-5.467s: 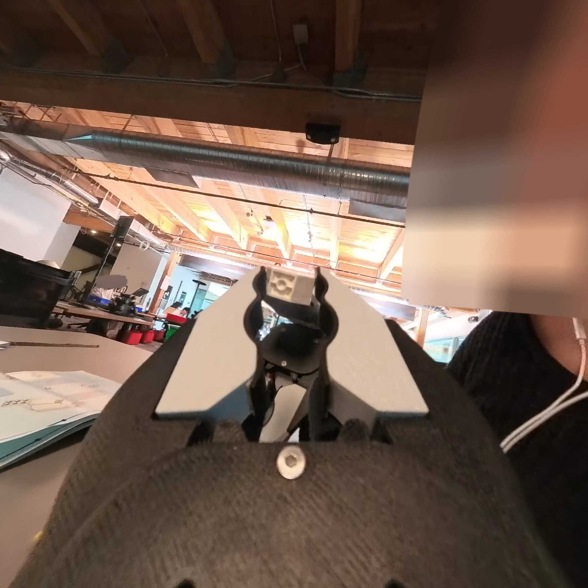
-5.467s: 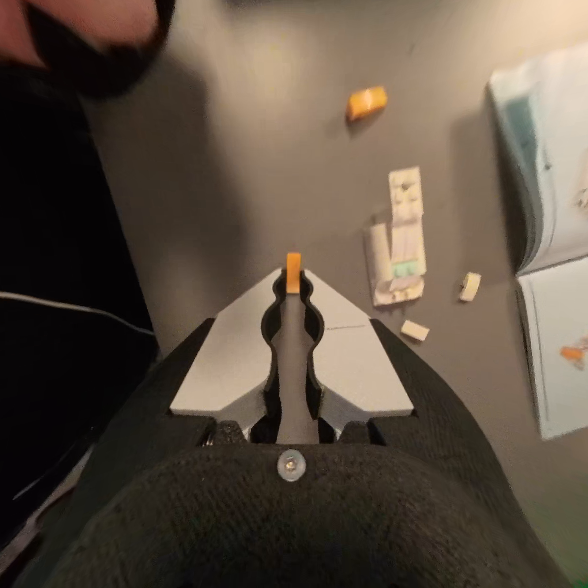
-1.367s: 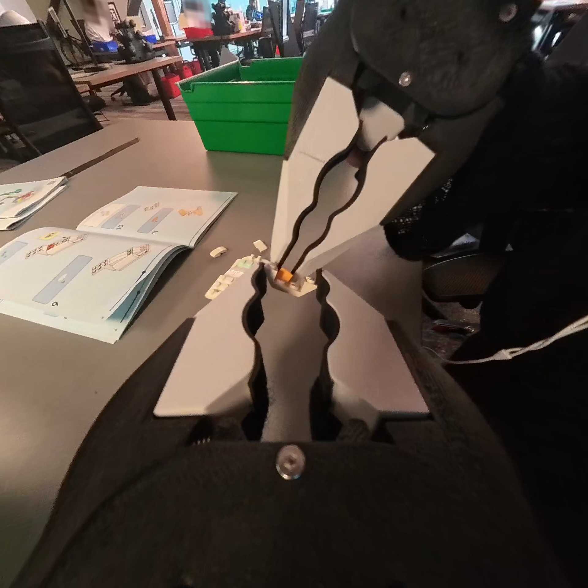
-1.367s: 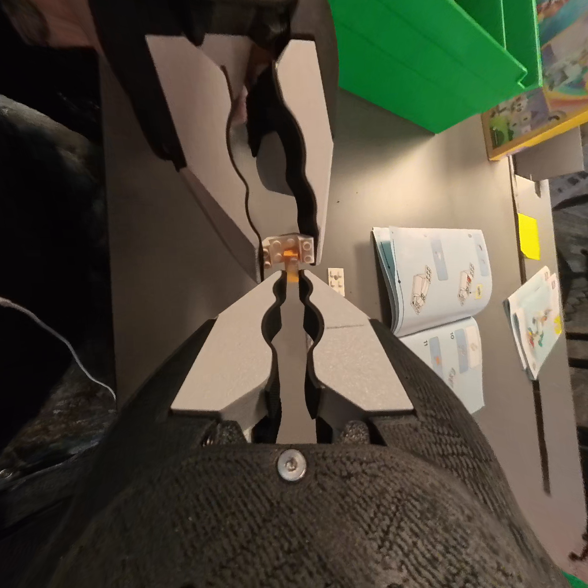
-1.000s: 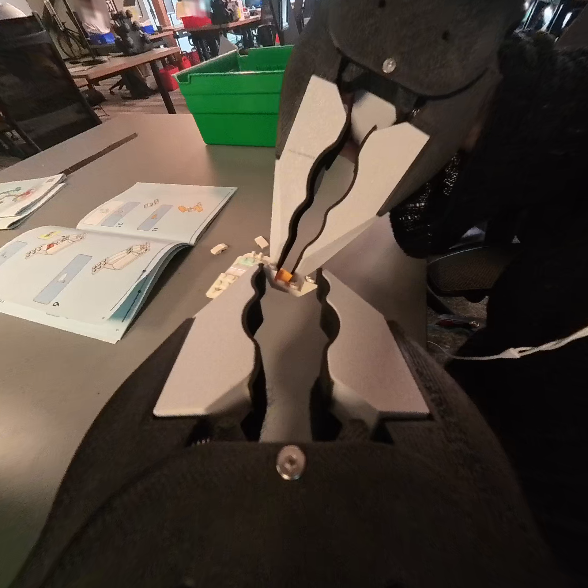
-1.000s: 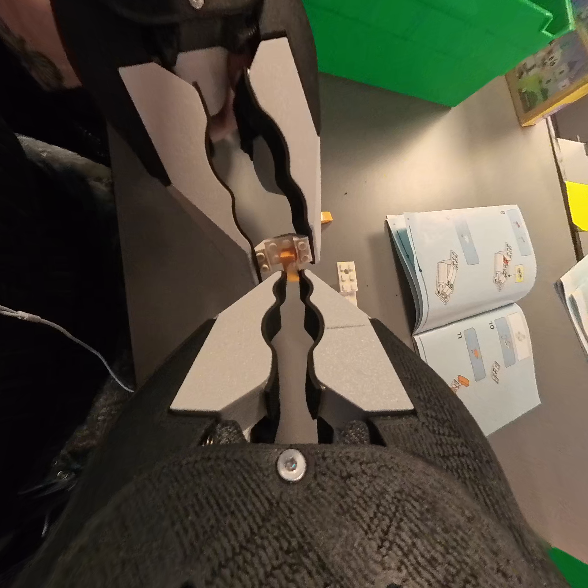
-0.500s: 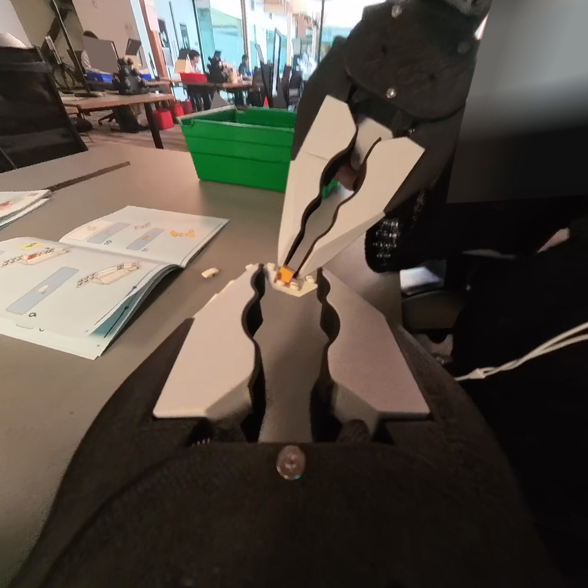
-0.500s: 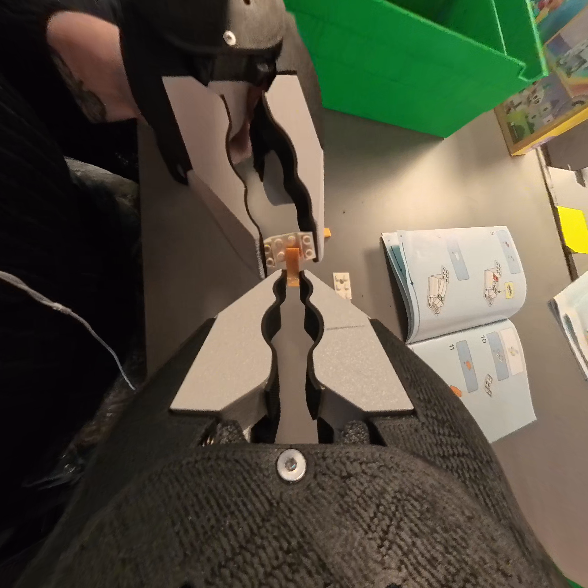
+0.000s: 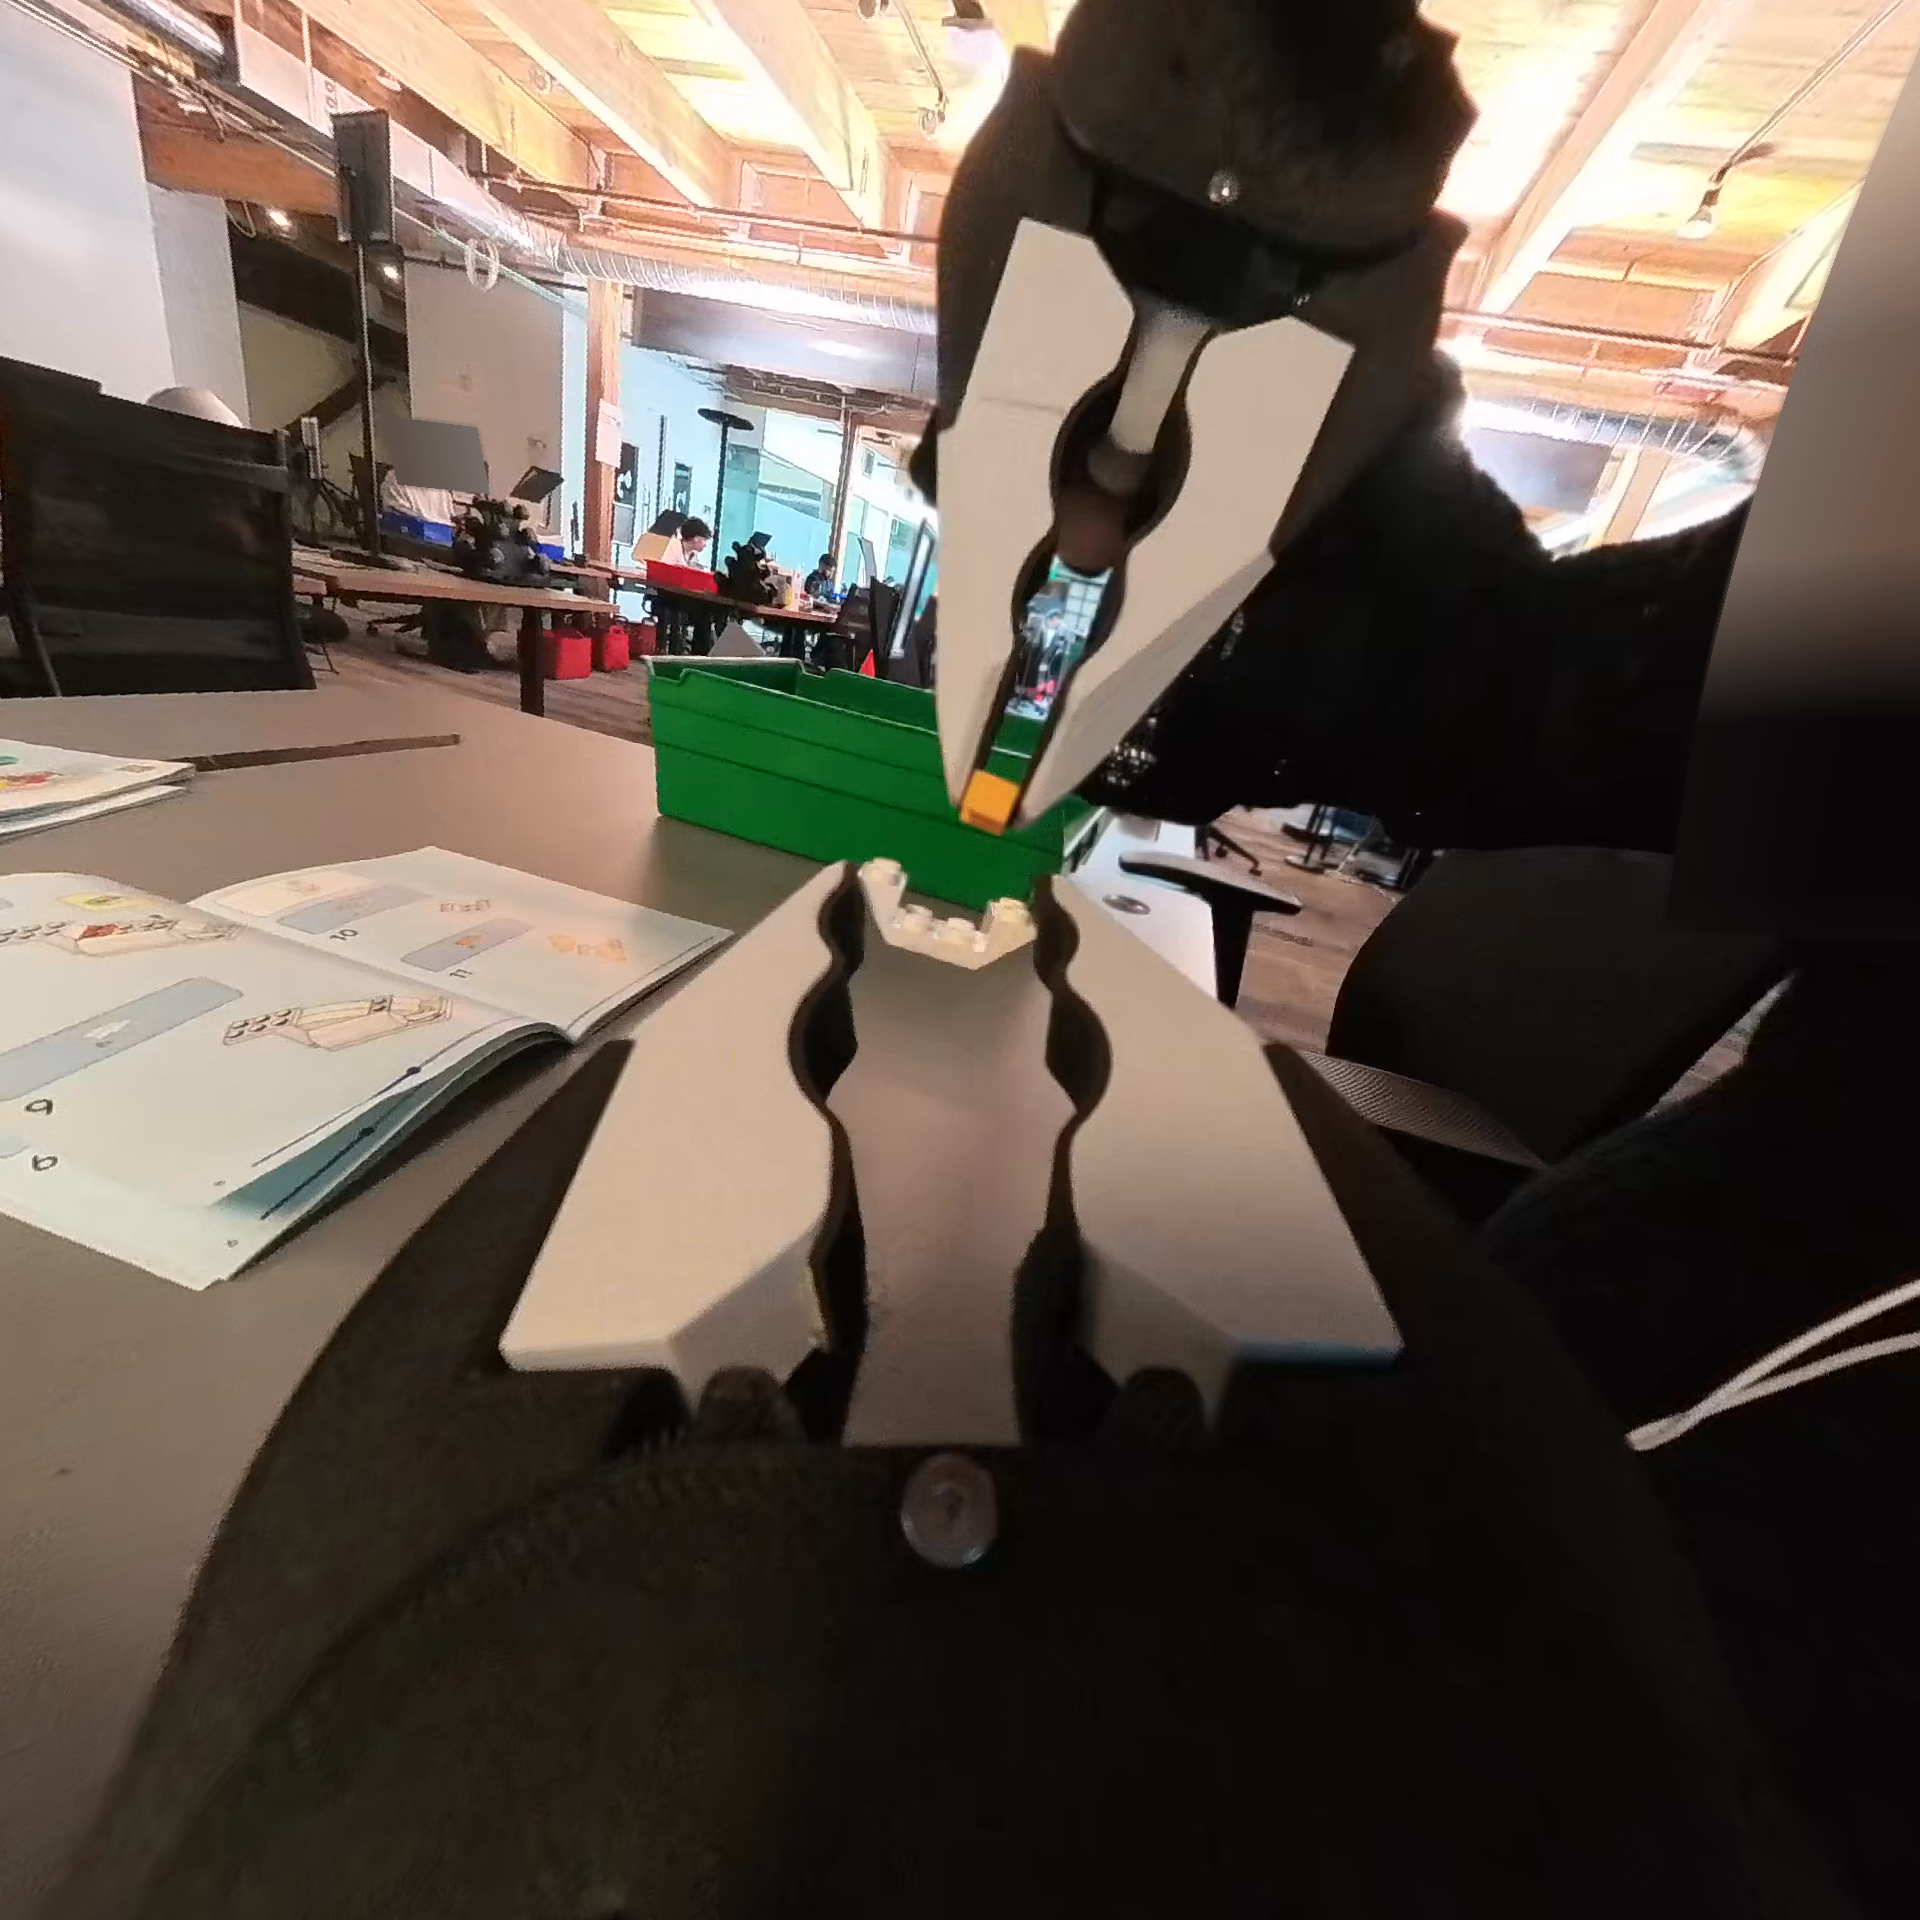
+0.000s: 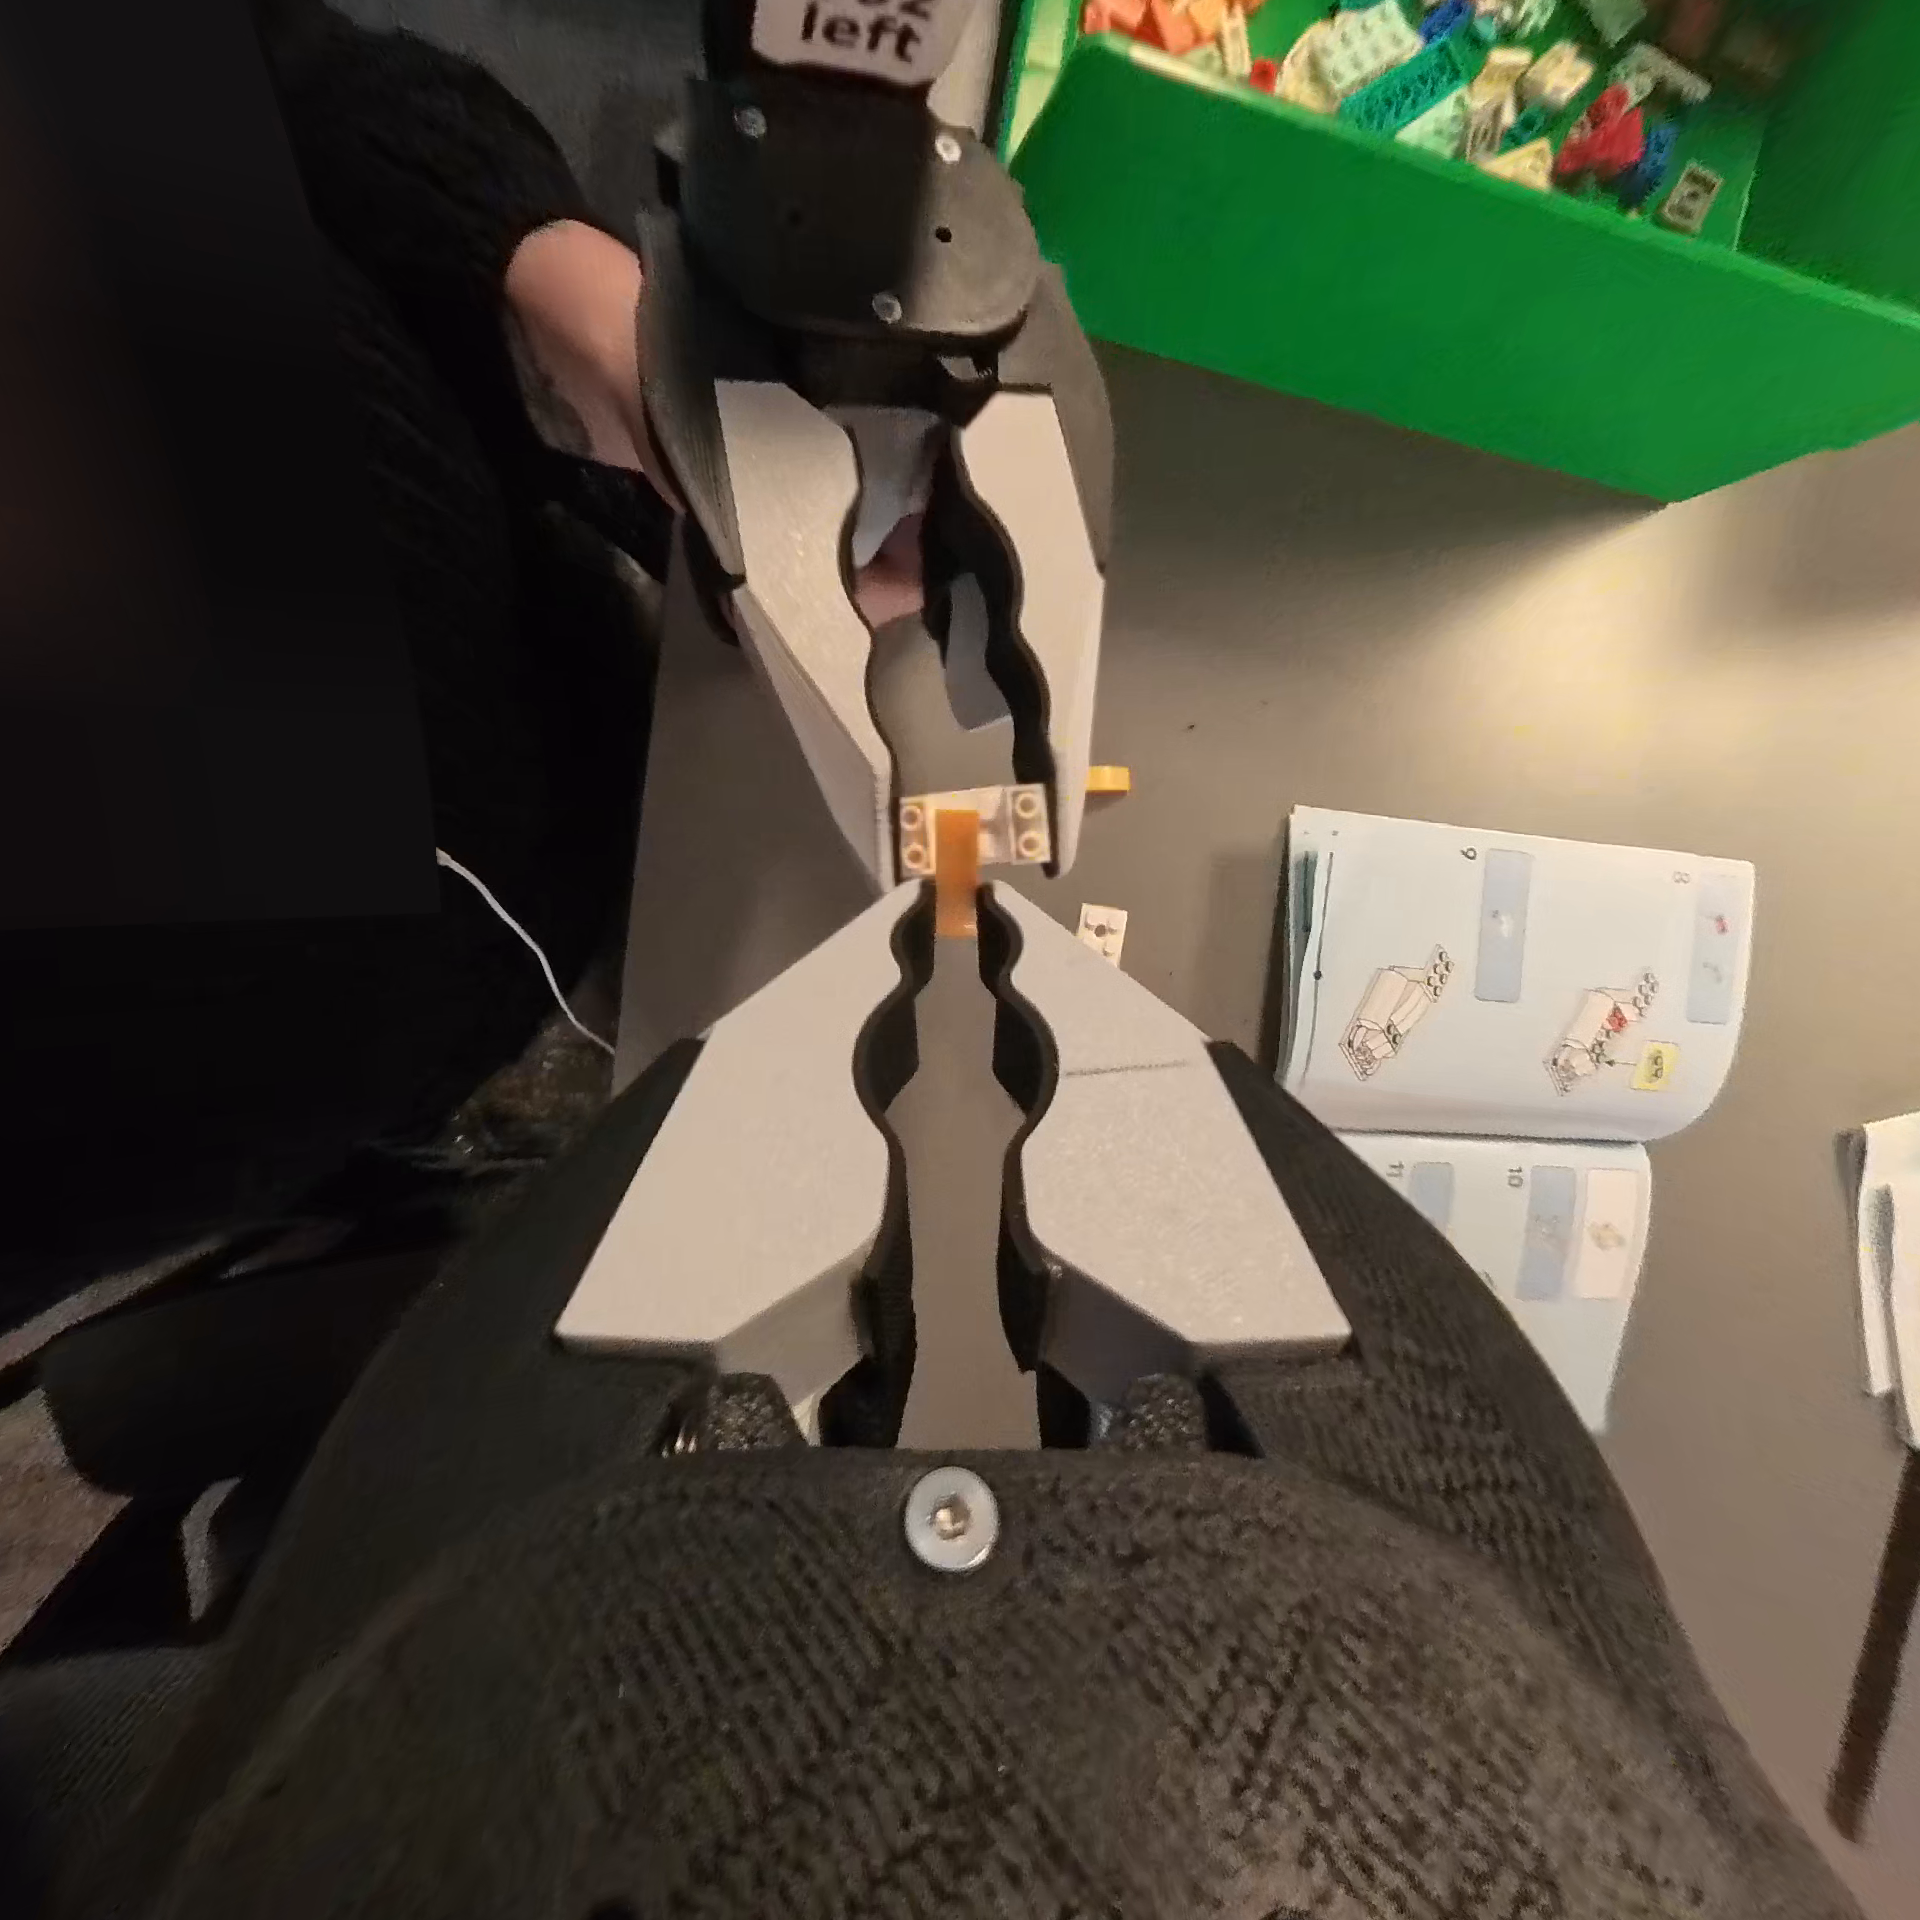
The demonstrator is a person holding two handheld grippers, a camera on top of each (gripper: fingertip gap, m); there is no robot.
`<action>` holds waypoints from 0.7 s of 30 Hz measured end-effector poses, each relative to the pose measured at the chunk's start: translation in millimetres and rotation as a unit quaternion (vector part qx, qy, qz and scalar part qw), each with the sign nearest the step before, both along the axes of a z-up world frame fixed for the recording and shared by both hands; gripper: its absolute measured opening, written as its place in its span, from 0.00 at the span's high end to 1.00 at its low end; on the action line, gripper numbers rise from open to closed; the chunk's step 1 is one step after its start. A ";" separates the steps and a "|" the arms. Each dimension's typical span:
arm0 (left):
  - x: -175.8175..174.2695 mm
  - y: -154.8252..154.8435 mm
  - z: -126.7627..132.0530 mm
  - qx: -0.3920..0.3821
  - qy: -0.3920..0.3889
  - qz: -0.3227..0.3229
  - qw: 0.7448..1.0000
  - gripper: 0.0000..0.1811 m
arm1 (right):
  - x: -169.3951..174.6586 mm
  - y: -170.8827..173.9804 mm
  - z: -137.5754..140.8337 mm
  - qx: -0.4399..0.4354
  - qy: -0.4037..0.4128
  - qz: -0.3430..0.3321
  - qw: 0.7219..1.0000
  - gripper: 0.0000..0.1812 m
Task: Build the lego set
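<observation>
Your left gripper point(image 9: 945, 925) is clamped on a small white studded Lego piece with a notch in its middle point(image 9: 943, 928), held at the fingertips at centre frame of the left wrist view. Your right gripper point(image 9: 995, 808) is closed narrowly on a small orange Lego tile point(image 9: 986, 805), which hangs just above and slightly right of the white piece, apart from it in that view. In the right wrist view the orange tile point(image 10: 955, 873) runs with its long axis straight up the frame from the right gripper point(image 10: 956, 902) and overlaps the middle of the white piece point(image 10: 977, 828) held across the left gripper point(image 10: 975, 831); contact cannot be confirmed from this angle. Judge the next move as a short press of the tile down into the notch, so keep the tile centred between the two stud pairs and its long axis square to the white piece. Outward, an open pale blue instruction booklet point(image 10: 1507, 997) lies at right of frame, a green plastic bin of mixed bricks point(image 10: 1455, 291) at upper right, a loose white plate point(image 10: 1103, 928) just right of the jaws, and a loose orange piece point(image 10: 1108, 778) near the left fingers, all on the grey table point(image 10: 1351, 644).
</observation>
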State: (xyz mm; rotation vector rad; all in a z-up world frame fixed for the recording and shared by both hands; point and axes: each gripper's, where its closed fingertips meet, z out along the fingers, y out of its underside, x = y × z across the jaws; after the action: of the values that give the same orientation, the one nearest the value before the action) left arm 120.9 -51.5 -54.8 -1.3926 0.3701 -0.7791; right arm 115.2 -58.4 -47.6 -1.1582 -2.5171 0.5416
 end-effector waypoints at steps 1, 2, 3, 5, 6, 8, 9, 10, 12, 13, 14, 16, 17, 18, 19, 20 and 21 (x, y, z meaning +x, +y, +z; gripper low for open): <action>-0.1 -1.0 0.9 0.001 -0.006 -0.004 1.000 0.83 | 0.4 2.2 -1.3 0.013 -0.014 0.000 1.000 0.97; 0.1 -2.2 2.1 0.002 -0.012 -0.009 1.000 0.83 | 1.8 4.1 -3.7 0.024 -0.031 0.001 0.999 0.97; -0.1 -3.0 2.9 0.003 -0.018 -0.013 1.000 0.83 | 2.5 4.9 -6.3 0.031 -0.045 0.002 0.999 0.97; 0.3 -3.7 2.7 0.002 -0.021 -0.018 1.000 0.82 | 2.2 2.8 -10.3 0.032 -0.062 0.006 0.998 0.97; 1.1 -4.1 2.6 0.002 -0.021 -0.020 1.000 0.82 | 1.0 1.4 -11.3 0.028 -0.065 0.005 0.997 0.97; 3.0 -4.6 1.6 0.001 -0.018 -0.023 1.000 0.83 | -1.7 1.6 -12.5 0.025 -0.072 -0.004 0.997 0.97; 3.4 -4.5 1.2 0.001 -0.017 -0.023 1.000 0.82 | -2.5 1.7 -12.9 0.024 -0.075 -0.007 0.997 0.97; 3.5 -4.4 1.1 0.000 -0.017 -0.023 1.000 0.82 | -2.8 1.1 -13.4 0.022 -0.078 -0.008 0.997 0.97; 3.3 -4.6 1.1 0.000 -0.019 -0.023 1.000 0.83 | -3.5 0.3 -14.3 0.022 -0.085 -0.013 0.996 0.97; 3.0 -4.6 1.1 0.000 -0.020 -0.023 1.000 0.83 | -3.9 0.2 -14.6 0.024 -0.087 -0.014 0.996 0.96; 2.9 -4.7 1.4 0.000 -0.022 -0.023 0.999 0.83 | -4.0 0.1 -14.9 0.027 -0.090 -0.015 0.995 0.96; 2.8 -4.8 1.8 0.000 -0.025 -0.025 0.999 0.83 | -3.6 0.2 -15.7 0.032 -0.096 -0.017 0.995 0.96; 2.7 -4.8 1.9 0.000 -0.025 -0.025 0.999 0.83 | -3.1 0.6 -16.1 0.036 -0.099 -0.018 0.994 0.96; 2.3 -4.8 2.2 0.000 -0.026 -0.024 0.999 0.82 | -2.3 1.1 -16.7 0.040 -0.103 -0.018 0.994 0.96; 1.8 -4.6 1.9 -0.001 -0.026 -0.023 0.999 0.82 | -1.4 2.1 -17.6 0.045 -0.107 -0.020 0.993 0.96; 1.7 -4.9 2.1 0.000 -0.027 -0.024 0.999 0.83 | 0.0 2.7 -18.7 0.049 -0.111 -0.020 0.992 0.96; 1.6 -5.1 2.4 0.000 -0.029 -0.025 0.999 0.83 | 1.1 3.2 -19.8 0.052 -0.114 -0.019 0.992 0.96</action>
State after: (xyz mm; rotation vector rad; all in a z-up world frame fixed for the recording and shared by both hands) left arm 122.5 -56.6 -52.4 -1.3626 0.3603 -0.8581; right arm 116.3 -55.2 -67.4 -1.2919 -2.6698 0.2762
